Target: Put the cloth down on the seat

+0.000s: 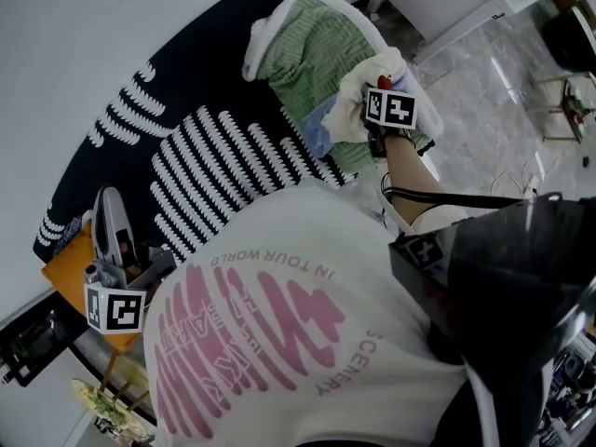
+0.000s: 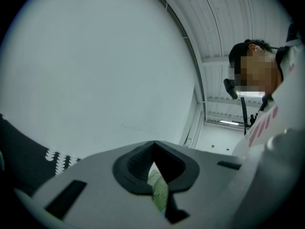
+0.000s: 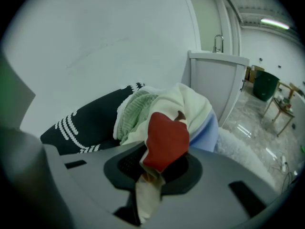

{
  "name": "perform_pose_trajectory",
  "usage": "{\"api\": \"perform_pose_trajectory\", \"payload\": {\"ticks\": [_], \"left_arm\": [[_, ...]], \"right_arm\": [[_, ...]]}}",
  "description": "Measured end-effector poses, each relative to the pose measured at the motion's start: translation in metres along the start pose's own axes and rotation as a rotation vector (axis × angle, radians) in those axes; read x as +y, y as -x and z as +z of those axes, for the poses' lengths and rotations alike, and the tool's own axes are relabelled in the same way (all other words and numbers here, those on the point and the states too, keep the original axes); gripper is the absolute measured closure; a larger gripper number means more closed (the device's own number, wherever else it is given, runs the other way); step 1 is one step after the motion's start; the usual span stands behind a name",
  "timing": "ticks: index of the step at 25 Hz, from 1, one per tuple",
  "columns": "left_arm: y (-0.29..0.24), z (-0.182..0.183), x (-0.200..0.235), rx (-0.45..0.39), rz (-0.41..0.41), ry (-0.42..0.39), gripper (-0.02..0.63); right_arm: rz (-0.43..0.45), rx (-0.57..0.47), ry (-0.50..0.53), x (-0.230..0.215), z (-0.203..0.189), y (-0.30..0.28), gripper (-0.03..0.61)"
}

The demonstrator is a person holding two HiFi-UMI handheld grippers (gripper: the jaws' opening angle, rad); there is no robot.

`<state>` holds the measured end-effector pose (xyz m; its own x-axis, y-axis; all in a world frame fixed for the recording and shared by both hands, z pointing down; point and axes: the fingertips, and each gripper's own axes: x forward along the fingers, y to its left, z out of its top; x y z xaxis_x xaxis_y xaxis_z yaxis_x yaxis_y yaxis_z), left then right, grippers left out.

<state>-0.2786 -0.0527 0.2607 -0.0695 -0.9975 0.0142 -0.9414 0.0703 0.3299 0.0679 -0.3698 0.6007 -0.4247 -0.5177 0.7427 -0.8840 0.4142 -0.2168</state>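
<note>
The seat [image 1: 186, 166] is black with white wavy stripes and also shows in the right gripper view [image 3: 81, 123]. At its far end lies a pile with a green knitted cloth [image 1: 312, 54] and a pale blue one [image 1: 321, 133]. My right gripper [image 1: 374, 124] hangs just over that pile, shut on a cream cloth with a red patch [image 3: 167, 137] that bunches up from between its jaws [image 3: 151, 171]. My left gripper [image 1: 112, 250] is held level at the seat's near end; its jaws [image 2: 155, 175] stand together, with only a thin greenish sliver in the gap.
A white wall runs behind the seat. A white cabinet [image 3: 214, 85] stands past the pile, with glossy marble floor [image 1: 494, 101] and a small table [image 1: 563, 105] beyond. An orange object [image 1: 70, 277] lies under my left gripper. A dark green bin [image 3: 264, 85] stands far right.
</note>
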Motion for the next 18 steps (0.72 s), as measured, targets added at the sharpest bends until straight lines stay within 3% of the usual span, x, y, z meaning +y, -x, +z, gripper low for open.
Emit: {"api": "perform_pose_trajectory", "payload": {"ticks": [6,18], "left_arm": [[-0.002,0.002,-0.004,-0.003,-0.013,-0.003,0.604],[0.001,0.002,-0.005,-0.002,-0.014,-0.001,0.604]], "right_arm": [[-0.015,0.052,0.051,-0.001,-0.015,-0.003,0.497],[0.031,0.035,0.079,0.009,-0.017,-0.004,0.406]]}}
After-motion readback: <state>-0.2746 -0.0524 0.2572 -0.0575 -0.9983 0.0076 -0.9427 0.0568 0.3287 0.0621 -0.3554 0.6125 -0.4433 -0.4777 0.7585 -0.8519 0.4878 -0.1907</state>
